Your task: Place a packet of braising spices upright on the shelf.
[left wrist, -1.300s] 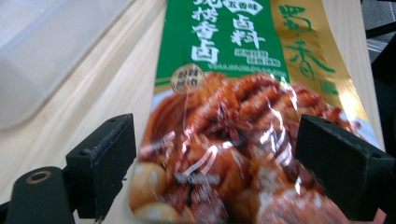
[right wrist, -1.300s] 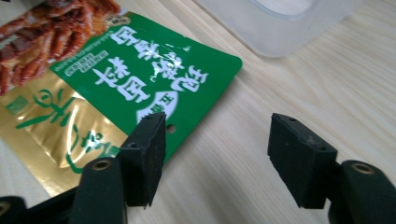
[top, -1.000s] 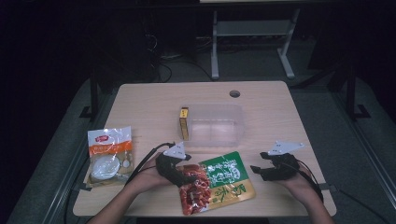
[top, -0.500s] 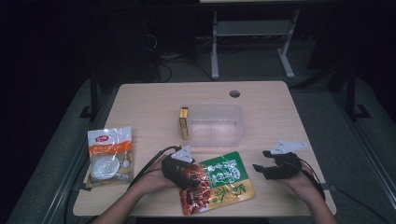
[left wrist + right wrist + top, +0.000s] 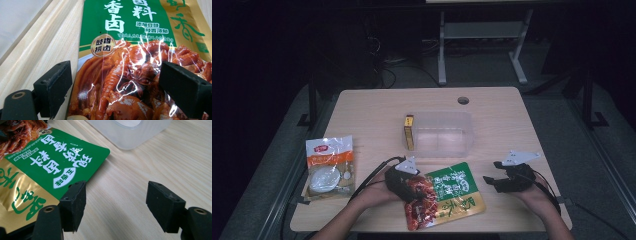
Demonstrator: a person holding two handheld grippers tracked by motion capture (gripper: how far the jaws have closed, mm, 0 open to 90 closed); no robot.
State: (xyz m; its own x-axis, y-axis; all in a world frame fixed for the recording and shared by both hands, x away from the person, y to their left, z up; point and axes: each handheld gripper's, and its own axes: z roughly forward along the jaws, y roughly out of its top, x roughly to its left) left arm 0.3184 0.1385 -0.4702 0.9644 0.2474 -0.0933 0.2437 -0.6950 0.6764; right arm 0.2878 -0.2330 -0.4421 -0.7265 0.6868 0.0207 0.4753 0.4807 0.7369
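Lying flat near the front edge of the wooden table [image 5: 532, 107], a glossy green, gold and red food pouch [image 5: 451, 192] is seen between the two hand-held grippers. The left gripper [image 5: 404, 182] is held over the pouch's red end, and in the left gripper view its jaws are spread wide, one over bare wood beside the pouch's edge and the other above the printed picture of braised meat [image 5: 130, 82]; nothing is gripped between them. The right gripper [image 5: 507, 181] is held just beside the pouch's green and gold end, over bare tabletop. In the right gripper view its jaws are likewise parted, with one jaw at the pouch's [image 5: 37, 167] edge and the other over plain wood; whether that jaw touches the pouch cannot be told. A clear plastic container [image 5: 443, 134] is placed behind the pouch, toward the middle of the table, and a small yellow box [image 5: 409, 132] is stood against its left side. A white and orange packet [image 5: 328, 165] is laid near the left edge, well apart from the pouch.
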